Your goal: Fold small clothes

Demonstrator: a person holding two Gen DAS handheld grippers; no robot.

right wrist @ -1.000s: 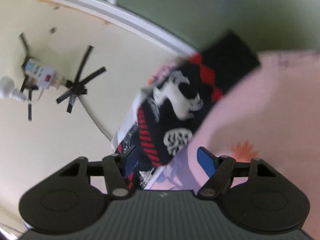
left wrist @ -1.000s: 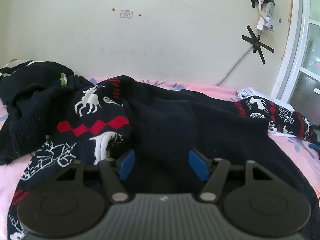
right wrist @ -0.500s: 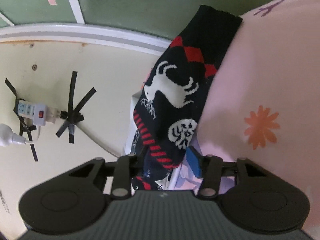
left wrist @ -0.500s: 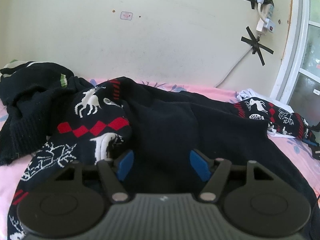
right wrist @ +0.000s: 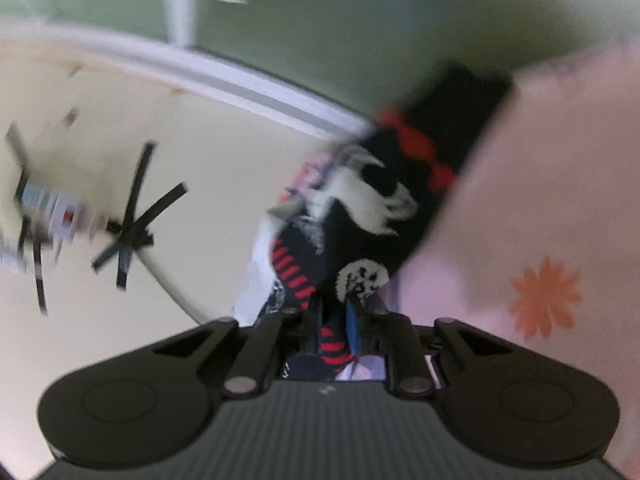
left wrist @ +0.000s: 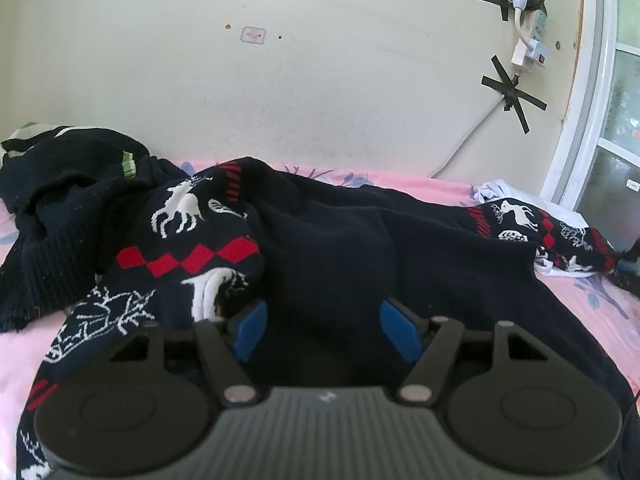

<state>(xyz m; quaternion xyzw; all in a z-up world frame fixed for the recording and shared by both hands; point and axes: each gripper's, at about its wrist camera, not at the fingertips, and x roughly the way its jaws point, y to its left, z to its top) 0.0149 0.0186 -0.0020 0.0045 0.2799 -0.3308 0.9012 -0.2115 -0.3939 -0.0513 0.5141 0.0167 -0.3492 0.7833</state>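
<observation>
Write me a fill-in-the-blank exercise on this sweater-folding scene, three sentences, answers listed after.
1. The right gripper is ___ on the patterned sleeve of the reindeer sweater.
2. The left gripper hovers with its jaws ___ over the sweater's plain dark body.
3. The sweater lies on a ___ floral bedsheet.

Answers: shut; open; pink

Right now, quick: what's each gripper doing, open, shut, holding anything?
Left gripper: open, fingers spread over the dark sweater, gripping nothing.
Right gripper: shut on the sweater's patterned sleeve; view blurred.
</observation>
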